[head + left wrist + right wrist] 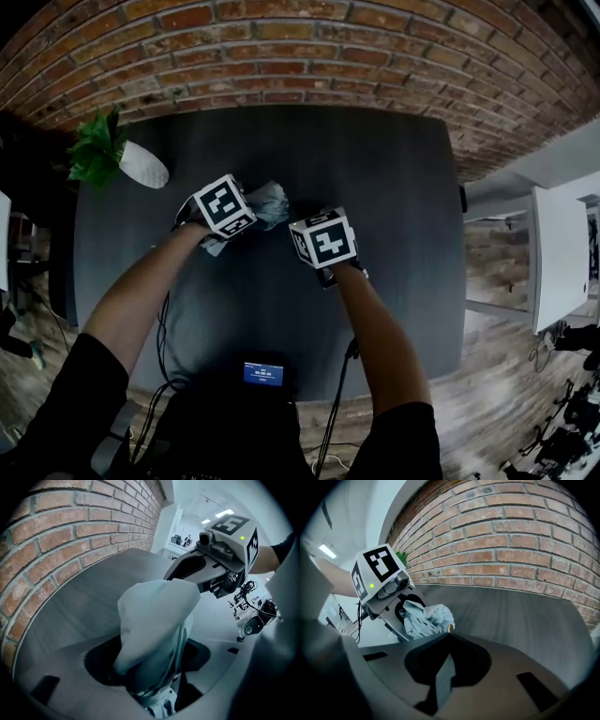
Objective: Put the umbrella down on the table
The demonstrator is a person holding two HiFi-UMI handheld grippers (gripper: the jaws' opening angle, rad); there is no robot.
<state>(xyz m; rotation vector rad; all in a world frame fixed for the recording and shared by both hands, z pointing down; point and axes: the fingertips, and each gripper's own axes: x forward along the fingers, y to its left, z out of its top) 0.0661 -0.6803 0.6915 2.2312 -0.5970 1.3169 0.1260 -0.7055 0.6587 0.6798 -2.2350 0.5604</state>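
Observation:
A folded pale blue-grey umbrella [268,201] hangs just above the dark table [384,187], between my two grippers. My left gripper [242,217] is shut on its bunched fabric [154,620], which fills the space between the jaws and rises out of them. My right gripper [302,225] reaches in from the right. Its jaws stand nearly together at the umbrella's small tan tip [449,628]. In the right gripper view the left gripper [405,620] grips the crumpled cloth [427,618]. The handle end is hidden inside the left jaws.
A green plant in a white pot [142,165] stands at the table's far left. A brick wall [281,56] runs behind the table. A small device with a lit screen [264,373] and cables sit at the near edge. A white desk [559,253] stands to the right.

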